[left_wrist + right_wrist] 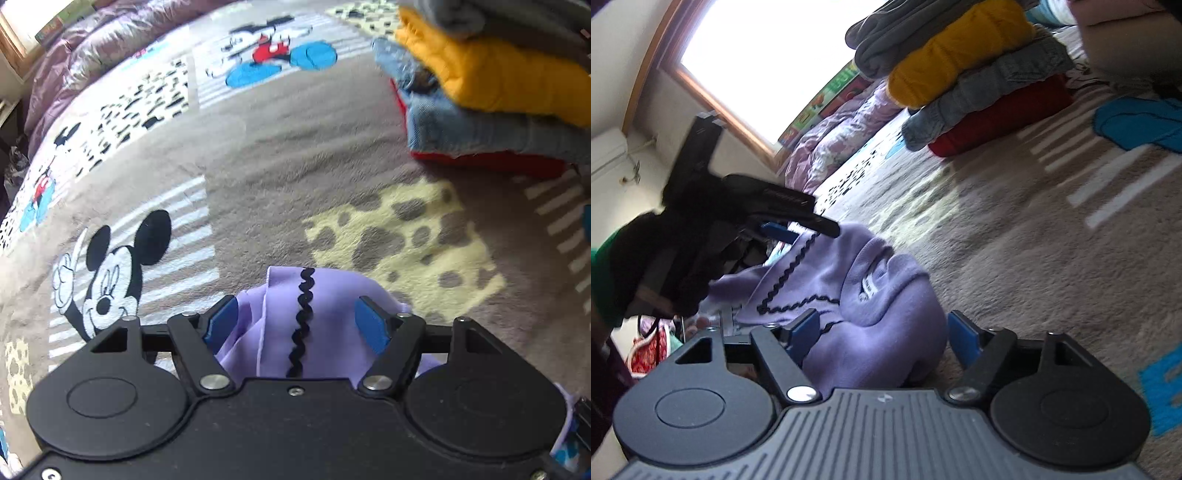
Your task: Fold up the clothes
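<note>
My left gripper (299, 321) stood partly open around a bunched fold of the lilac garment (291, 314) with black zigzag trim; I could not tell if its blue pads pressed the cloth. My right gripper (882, 332) also stood partly open, the garment's bulk between its fingers, the right pad clear of it. The garment lay crumpled on the cartoon-print blanket (295, 155). A stack of folded clothes (491, 85) sat well apart; no container showed.
</note>
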Tool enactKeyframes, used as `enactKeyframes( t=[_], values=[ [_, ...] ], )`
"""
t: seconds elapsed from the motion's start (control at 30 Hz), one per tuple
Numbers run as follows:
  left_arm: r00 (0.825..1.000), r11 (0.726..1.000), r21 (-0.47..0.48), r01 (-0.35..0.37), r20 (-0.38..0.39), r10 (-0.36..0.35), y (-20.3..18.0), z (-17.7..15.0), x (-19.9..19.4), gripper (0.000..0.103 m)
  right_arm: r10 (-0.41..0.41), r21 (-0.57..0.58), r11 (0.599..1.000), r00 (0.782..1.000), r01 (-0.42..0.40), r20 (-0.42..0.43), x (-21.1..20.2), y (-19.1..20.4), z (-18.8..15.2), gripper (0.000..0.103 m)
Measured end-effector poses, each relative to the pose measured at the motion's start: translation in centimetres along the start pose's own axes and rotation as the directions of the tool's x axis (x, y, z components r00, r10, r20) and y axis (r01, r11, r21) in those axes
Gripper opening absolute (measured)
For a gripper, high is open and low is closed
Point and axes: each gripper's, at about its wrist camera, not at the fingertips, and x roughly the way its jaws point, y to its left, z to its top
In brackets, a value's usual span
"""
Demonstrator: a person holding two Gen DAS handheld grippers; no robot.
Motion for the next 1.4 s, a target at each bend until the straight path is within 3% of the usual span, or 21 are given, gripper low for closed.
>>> enactKeyframes(
  t=[0.07, 0.17, 0.23, 0.33, 0.5, 0.6, 0.83, 1.17, 1.3, 1.4],
  values=[
    [1.0, 1.0, -0.008, 0.011, -0.023, -0.011, 0.1, 0.2, 0.9, 0.07, 0.002, -0.008, 1.0, 1.0, -0.002, -0.005, 0.2, 0.0, -0.2, 0.067],
    [0.999, 1.0, 0.003, 0.012, -0.039, -0.012, -0.3, 0.1, 1.6, 0.057, 0.004, -0.013, 1.0, 1.0, -0.004, -0.006, 0.3, 0.0, -0.3, 0.063],
    [0.999, 1.0, 0.009, 0.015, -0.032, -0.014, -0.4, -0.1, 1.4, 0.034, 0.01, -0.006, 1.0, 1.0, -0.01, -0.005, 0.3, -0.1, -0.3, 0.058],
    [1.0, 1.0, 0.006, 0.029, 0.002, -0.029, -0.1, -0.7, 0.2, 0.018, 0.022, 0.011, 1.0, 1.0, -0.022, -0.003, 0.2, -0.4, -0.3, 0.042],
    [0.993, 0.997, 0.001, 0.081, 0.091, -0.081, 0.4, -2.1, -3.9, 0.012, 0.039, -0.021, 0.999, 0.999, -0.039, 0.021, -0.1, 0.0, -0.4, 0.033],
    [0.977, 0.991, -0.015, 0.135, 0.171, -0.131, 0.9, -3.4, -7.6, 0.011, 0.046, -0.044, 0.998, 0.998, -0.044, 0.044, -0.5, 0.4, -0.5, 0.031],
    [0.917, 0.975, -0.054, 0.215, 0.355, -0.182, 3.2, -8.8, -16.4, 0.007, 0.102, -0.092, 0.992, 0.988, -0.092, 0.115, -2.9, 2.5, -0.4, 0.028],
    [0.804, 0.93, -0.155, 0.332, 0.562, -0.194, 7.1, -16.5, -24.8, 0.006, 0.205, -0.209, 0.963, 0.963, -0.168, 0.174, -8.1, 9.2, -0.2, 0.025],
    [0.749, 0.905, -0.192, 0.379, 0.638, -0.179, 9.0, -18.6, -28.0, 0.006, 0.247, -0.275, 0.942, 0.953, -0.194, 0.174, -10.1, 12.6, 1.4, 0.024],
    [0.718, 0.894, -0.207, 0.398, 0.677, -0.163, 10.3, -19.6, -29.7, 0.006, 0.264, -0.343, 0.919, 0.95, -0.195, 0.167, -11.5, 15.3, 3.4, 0.024]
  ],
)
